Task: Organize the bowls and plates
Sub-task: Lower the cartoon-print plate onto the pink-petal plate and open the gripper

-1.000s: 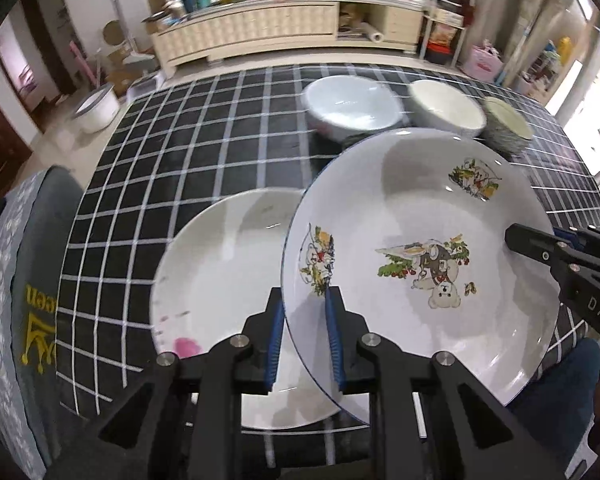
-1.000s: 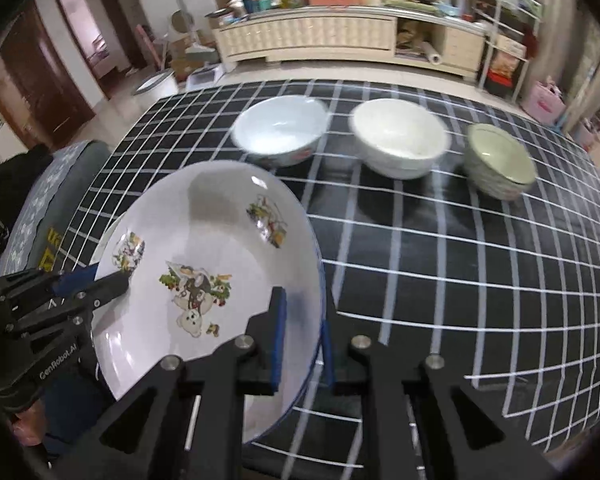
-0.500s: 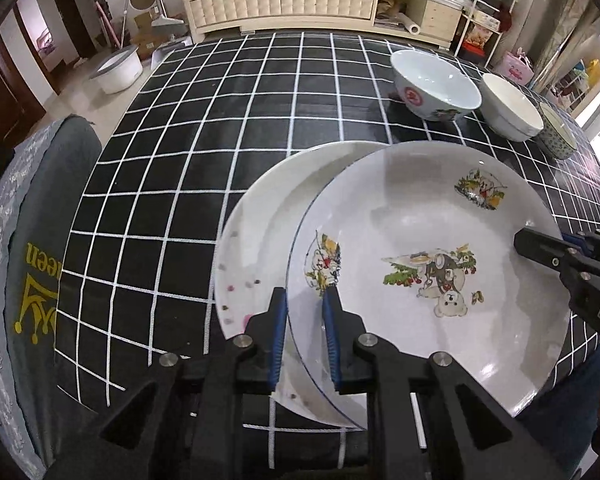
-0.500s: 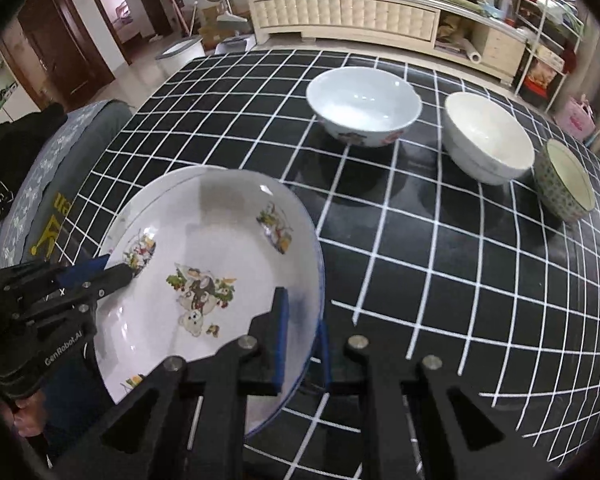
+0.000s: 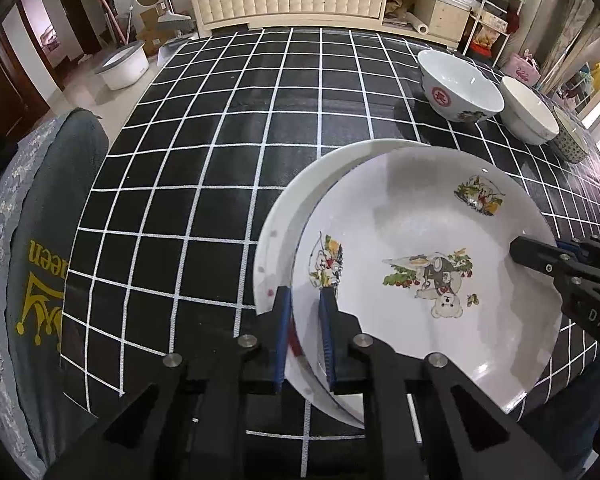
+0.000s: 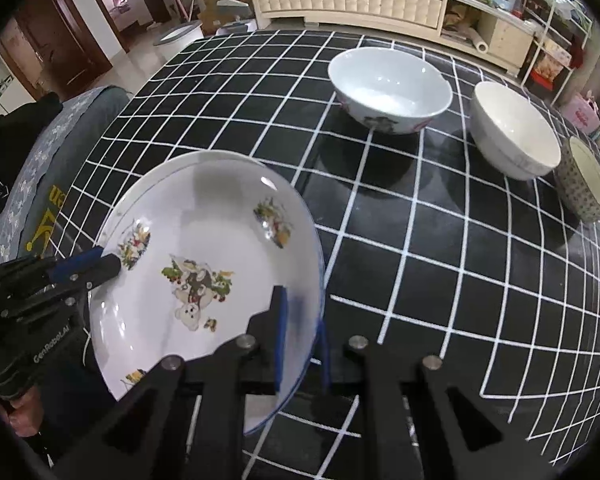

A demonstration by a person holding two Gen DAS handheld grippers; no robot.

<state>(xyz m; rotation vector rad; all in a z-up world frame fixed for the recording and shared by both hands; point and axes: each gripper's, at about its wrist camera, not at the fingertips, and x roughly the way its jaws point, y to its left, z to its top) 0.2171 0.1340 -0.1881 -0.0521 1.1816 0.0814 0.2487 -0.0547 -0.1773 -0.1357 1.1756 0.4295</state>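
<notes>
Blue pads line the black fingers of the left gripper (image 5: 305,312), and they are clamped on the near left rim of the cartoon plate (image 5: 428,280), one pad inside the plate and one outside. Its jaws have just been closing a little more, with the rim between them. The right gripper (image 6: 300,320) is clamped in the same way on the opposite rim of the same plate (image 6: 204,264), so the plate is carried by both sides. In the left wrist view the right gripper (image 5: 540,256) comes in from the right edge, and its tip lies on the inner wall of the plate. The cartoon plate is white with a thin blue edge and has printed bears and plants inside. It hangs over a plain white plate (image 5: 300,200) that lies on the table, and it covers most of it; only a crescent of the lower plate shows at the left and at the far side. I cannot tell if the two plates touch. The table has a black cloth with white grid lines (image 5: 220,140). Further away on the right stand three bowls in a row: a white bowl with a red mark (image 5: 460,86), a plain white bowl (image 5: 530,112) and a small patterned bowl (image 5: 572,144). At the left of the table is a grey cushion with yellow letters (image 5: 40,260).
</notes>
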